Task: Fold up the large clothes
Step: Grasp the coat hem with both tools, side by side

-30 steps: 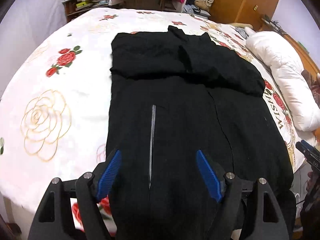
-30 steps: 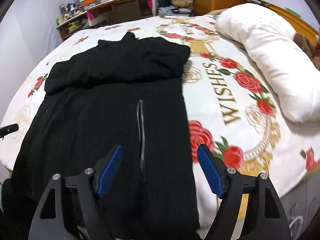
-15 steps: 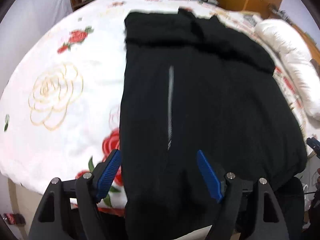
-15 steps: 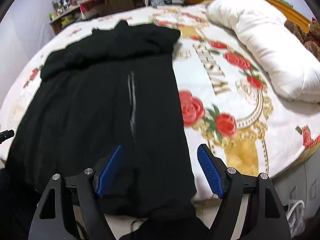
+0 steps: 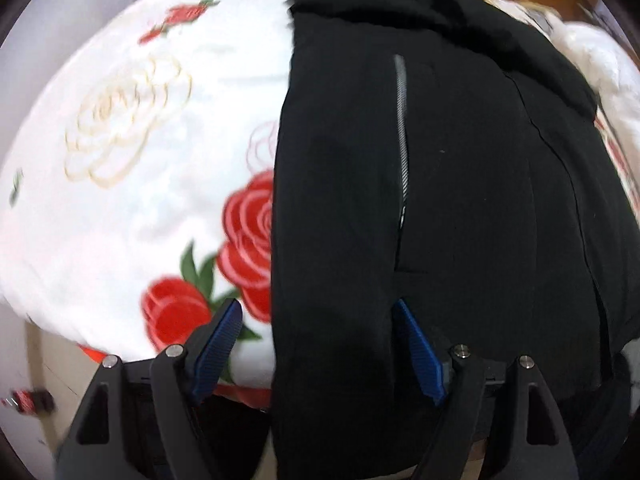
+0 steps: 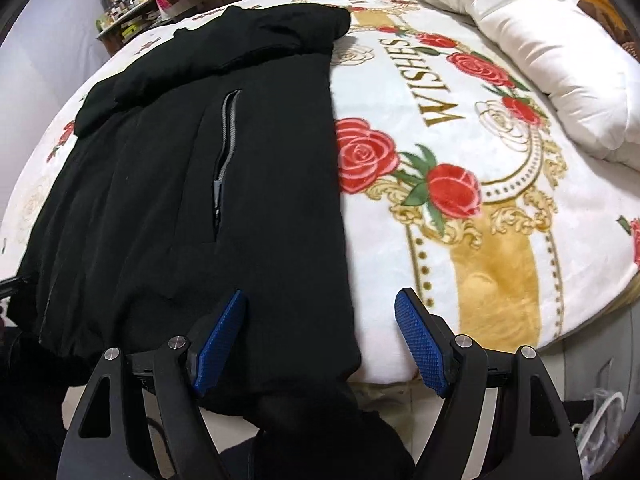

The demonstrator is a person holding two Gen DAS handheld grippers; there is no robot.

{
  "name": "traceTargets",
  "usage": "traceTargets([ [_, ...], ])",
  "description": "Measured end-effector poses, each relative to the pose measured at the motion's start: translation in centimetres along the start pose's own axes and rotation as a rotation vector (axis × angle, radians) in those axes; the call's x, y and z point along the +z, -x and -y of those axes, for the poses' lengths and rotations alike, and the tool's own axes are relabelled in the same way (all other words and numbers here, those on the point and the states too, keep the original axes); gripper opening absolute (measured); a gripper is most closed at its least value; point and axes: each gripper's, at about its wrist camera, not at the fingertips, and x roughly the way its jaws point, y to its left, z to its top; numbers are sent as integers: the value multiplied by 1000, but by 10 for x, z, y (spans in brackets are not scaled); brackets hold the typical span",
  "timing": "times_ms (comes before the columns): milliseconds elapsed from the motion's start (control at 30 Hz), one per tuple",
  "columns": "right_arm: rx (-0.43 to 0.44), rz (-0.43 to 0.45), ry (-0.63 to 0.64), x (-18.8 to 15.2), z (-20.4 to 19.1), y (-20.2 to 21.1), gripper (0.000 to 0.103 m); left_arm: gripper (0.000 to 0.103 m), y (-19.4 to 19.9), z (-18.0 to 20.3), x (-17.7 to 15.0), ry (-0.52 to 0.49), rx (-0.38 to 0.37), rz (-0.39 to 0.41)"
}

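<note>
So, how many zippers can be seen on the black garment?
2. One zipper runs near the garment's left side in the left wrist view; the other near its right side. More may be hidden under folds.

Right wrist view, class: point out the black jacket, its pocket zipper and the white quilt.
black jacket (image 6: pixel 160 240), right wrist view, front panel.
pocket zipper (image 6: pixel 228 132), right wrist view, grey teeth.
white quilt (image 6: pixel 552 52), right wrist view, rolled middle.

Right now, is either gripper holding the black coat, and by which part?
Nothing is held. The left gripper and right gripper both have open jaws above the near hem of the black coat.
</note>
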Motion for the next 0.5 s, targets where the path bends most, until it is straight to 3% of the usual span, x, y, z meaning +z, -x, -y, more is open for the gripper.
traceTargets([
  [33, 4, -6, -2, 0, 0, -2, 77, 92, -1, -1, -2, 8, 18, 1],
  [100, 10, -12, 7, -2, -2, -3, 78, 95, -3, 0, -4, 0, 43, -4],
  [367, 62, -57, 11, -3, -8, -13, 78, 97, -9, -2, -9, 28, 20, -41],
  [500, 43, -81, 1, -1, -12, -19, 78, 97, -12, -4, -12, 43, 5, -61],
])
